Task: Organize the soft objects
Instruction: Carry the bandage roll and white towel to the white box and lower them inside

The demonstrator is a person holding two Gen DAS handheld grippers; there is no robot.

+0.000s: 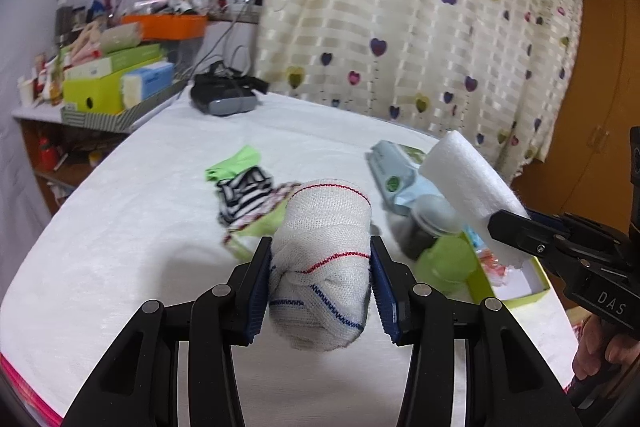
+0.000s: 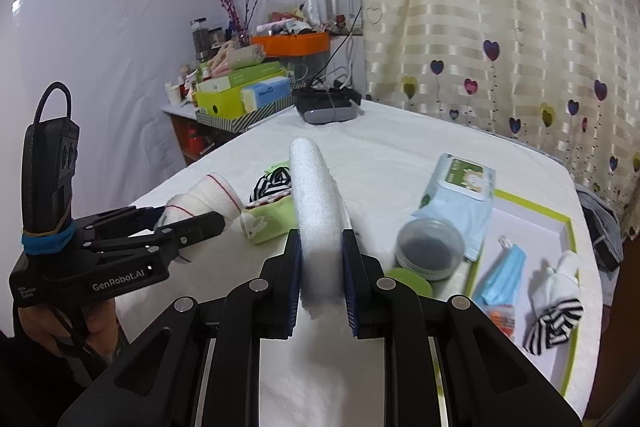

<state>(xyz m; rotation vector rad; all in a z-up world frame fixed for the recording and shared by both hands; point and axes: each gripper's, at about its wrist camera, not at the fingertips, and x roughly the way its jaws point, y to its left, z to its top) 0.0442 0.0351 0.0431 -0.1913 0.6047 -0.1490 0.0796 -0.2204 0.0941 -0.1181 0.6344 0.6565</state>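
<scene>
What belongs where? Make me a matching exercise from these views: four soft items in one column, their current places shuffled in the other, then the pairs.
Items:
1. white knotted cloth roll
2. white foam sheet
3. blue face mask
4. green sock

Places:
A. lying in the green-rimmed tray
B. between the right gripper fingers
C. on the white tablecloth
D. between the left gripper fingers

Pairs: 1-D, 2-B, 3-A, 4-C
</scene>
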